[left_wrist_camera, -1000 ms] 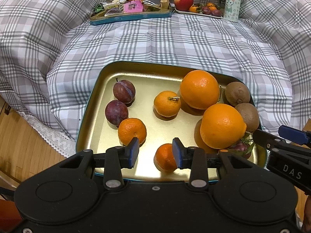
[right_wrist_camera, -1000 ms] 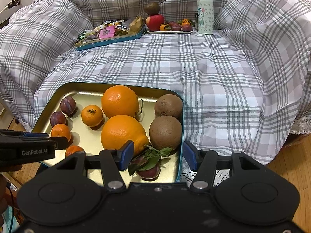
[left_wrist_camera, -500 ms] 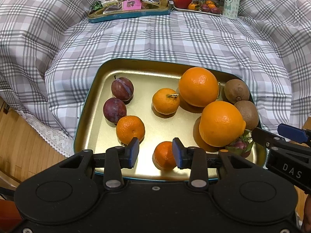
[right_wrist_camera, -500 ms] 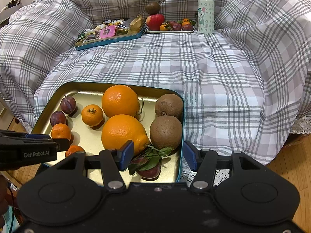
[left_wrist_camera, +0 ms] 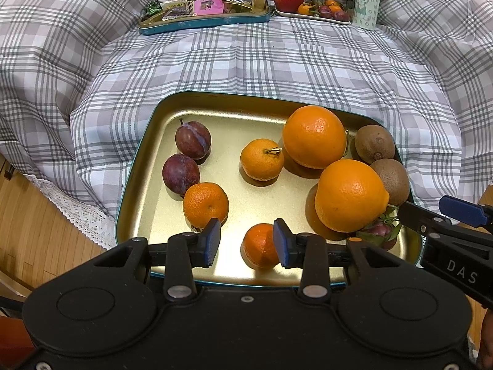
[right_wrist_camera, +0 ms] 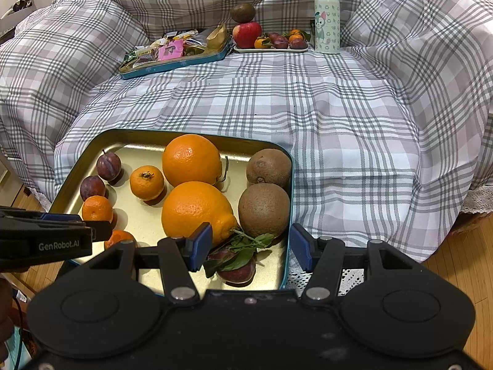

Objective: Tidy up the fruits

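A gold tray (left_wrist_camera: 215,117) with a teal rim lies on the plaid cloth. It holds two large oranges (left_wrist_camera: 314,135), three mandarins (left_wrist_camera: 262,158), two plums (left_wrist_camera: 192,138), two kiwis (left_wrist_camera: 374,143) and a leafy dark fruit (right_wrist_camera: 237,268). My left gripper (left_wrist_camera: 246,243) is open over the tray's near edge, a small mandarin (left_wrist_camera: 260,245) just beyond its right finger. My right gripper (right_wrist_camera: 251,246) is open and empty above the tray's near right corner, over the leafy fruit.
At the back stand a teal tray of snack packets (right_wrist_camera: 172,52), a white plate (right_wrist_camera: 271,50) with an apple, kiwi, mandarins and plums, and a pale green bottle (right_wrist_camera: 327,18). Wooden floor (left_wrist_camera: 37,231) lies below the cloth's lace edge.
The left gripper has drawn back and up a little, so the tray sits lower and smaller in its view. The right gripper has barely moved. Both stay open.
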`<state>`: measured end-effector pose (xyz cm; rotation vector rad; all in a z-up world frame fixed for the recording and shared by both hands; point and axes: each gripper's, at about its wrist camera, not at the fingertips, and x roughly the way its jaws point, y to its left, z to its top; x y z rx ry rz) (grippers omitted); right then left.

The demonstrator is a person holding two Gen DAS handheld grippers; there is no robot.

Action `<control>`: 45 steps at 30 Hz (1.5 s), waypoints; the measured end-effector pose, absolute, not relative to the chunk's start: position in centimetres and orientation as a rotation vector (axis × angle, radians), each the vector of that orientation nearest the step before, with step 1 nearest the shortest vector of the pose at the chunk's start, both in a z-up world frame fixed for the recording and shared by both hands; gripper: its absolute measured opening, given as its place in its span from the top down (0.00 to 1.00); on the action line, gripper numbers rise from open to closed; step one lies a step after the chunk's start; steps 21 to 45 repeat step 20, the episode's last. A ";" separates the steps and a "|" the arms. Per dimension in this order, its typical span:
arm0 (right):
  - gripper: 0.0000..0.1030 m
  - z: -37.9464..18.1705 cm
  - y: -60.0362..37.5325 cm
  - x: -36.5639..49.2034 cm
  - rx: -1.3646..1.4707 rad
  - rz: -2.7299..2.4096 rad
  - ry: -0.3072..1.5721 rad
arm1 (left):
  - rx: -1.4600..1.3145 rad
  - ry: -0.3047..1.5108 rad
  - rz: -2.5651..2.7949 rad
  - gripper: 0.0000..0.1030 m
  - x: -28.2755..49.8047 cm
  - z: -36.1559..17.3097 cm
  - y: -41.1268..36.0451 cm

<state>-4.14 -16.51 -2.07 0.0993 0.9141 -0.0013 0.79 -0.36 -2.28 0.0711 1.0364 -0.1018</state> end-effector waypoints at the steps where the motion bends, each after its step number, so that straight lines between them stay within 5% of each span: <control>1: 0.42 -2.1 -16.5 -4.1 0.100 -0.001 0.914 | 0.071 1.037 -0.102 0.55 0.8 -2.3 -0.4; 45: 0.42 -2.1 -16.4 -4.1 0.101 -0.002 0.916 | 0.072 1.038 -0.111 0.55 0.6 -2.4 -0.5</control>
